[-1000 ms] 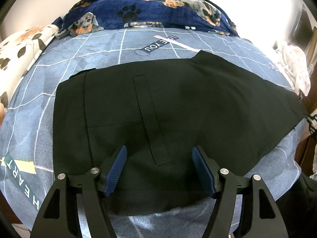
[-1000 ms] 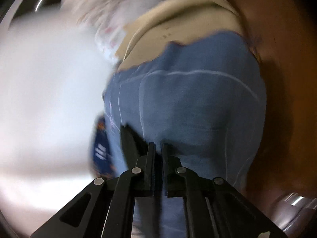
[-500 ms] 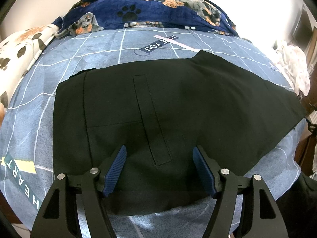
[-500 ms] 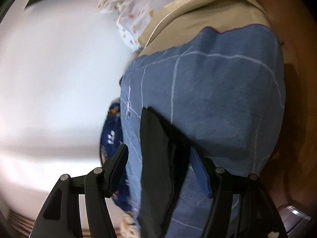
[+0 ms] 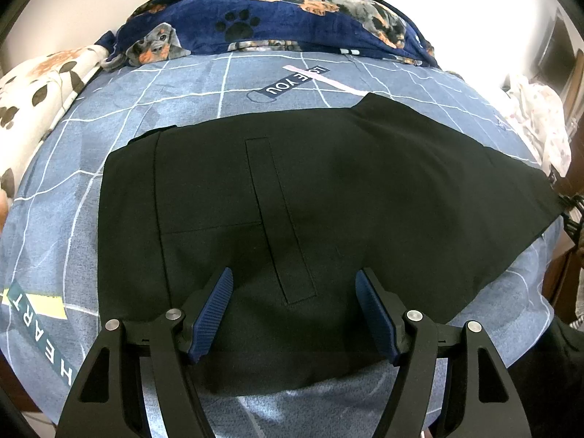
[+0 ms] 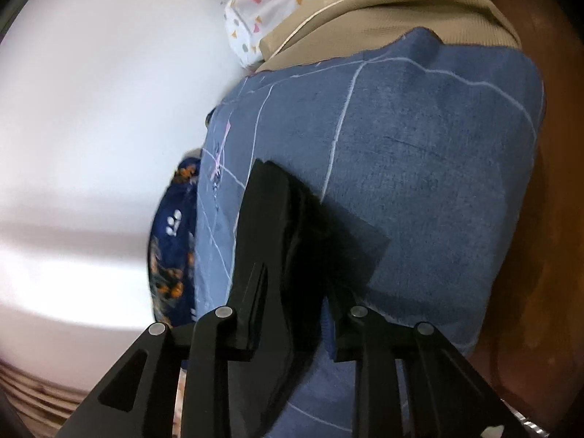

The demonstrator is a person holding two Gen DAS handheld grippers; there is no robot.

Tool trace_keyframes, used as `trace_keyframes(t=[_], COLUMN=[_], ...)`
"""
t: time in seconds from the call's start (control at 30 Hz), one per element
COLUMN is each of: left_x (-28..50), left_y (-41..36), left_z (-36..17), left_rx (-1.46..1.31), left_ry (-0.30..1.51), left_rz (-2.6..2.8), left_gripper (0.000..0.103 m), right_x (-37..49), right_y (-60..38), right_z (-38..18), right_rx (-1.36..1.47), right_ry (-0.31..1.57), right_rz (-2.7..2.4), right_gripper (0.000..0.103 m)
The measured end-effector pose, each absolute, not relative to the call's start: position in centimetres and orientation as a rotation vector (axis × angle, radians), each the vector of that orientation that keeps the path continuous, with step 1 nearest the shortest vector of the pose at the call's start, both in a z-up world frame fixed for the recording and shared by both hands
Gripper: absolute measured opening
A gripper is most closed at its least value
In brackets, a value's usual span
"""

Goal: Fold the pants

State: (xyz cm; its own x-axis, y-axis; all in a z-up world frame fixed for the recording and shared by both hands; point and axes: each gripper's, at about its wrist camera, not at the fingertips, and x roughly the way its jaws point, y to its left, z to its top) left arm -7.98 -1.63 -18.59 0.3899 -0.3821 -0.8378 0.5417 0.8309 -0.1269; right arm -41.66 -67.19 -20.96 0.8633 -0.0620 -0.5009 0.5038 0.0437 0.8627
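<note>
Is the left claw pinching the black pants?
Cannot tell. In the left wrist view the left gripper is wide open above the black pants, pinching nothing, but whether its fingertips rest on the cloth isn't clear.

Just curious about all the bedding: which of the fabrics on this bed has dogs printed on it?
The navy blue blanket along the far edge. It shows dog faces and a paw print; the blue-grey sheet has only white grid lines and words.

Pants (image 5: 328, 219): one pair, black
Claws: two, left claw (image 5: 294, 310) and right claw (image 6: 295, 314)
Bed (image 5: 255, 80): one
Dog-print blankets (image 5: 292, 14): one
Paw-print pillows (image 5: 40, 87): one
</note>
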Motion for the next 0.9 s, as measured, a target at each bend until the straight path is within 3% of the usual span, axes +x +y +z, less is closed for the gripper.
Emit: trace_keyframes(t=[0.07, 0.63, 0.9], left_x=[-8.0, -8.3, -9.6], left_y=[-1.7, 0.7, 0.2], left_z=[-18.5, -12.7, -12.6], left_rx=[0.178, 0.030, 0.055], left_ry=[1.010, 0.960, 0.951], left_rz=[-0.588, -0.466, -0.479], left_gripper=[0.070, 0.072, 0.074], right_x=[-41.5, -34.9, -28.9], right_y=[-67.3, -60.3, -51.7], right_z=[-20.8, -10.9, -10.5], right_rx=[1.455, 1.092, 0.979], right_ry=[0.403, 0.500, 0.605], right_rz=[-0.469, -0.445, -0.282], right_gripper=[0.012, 0.012, 0.012])
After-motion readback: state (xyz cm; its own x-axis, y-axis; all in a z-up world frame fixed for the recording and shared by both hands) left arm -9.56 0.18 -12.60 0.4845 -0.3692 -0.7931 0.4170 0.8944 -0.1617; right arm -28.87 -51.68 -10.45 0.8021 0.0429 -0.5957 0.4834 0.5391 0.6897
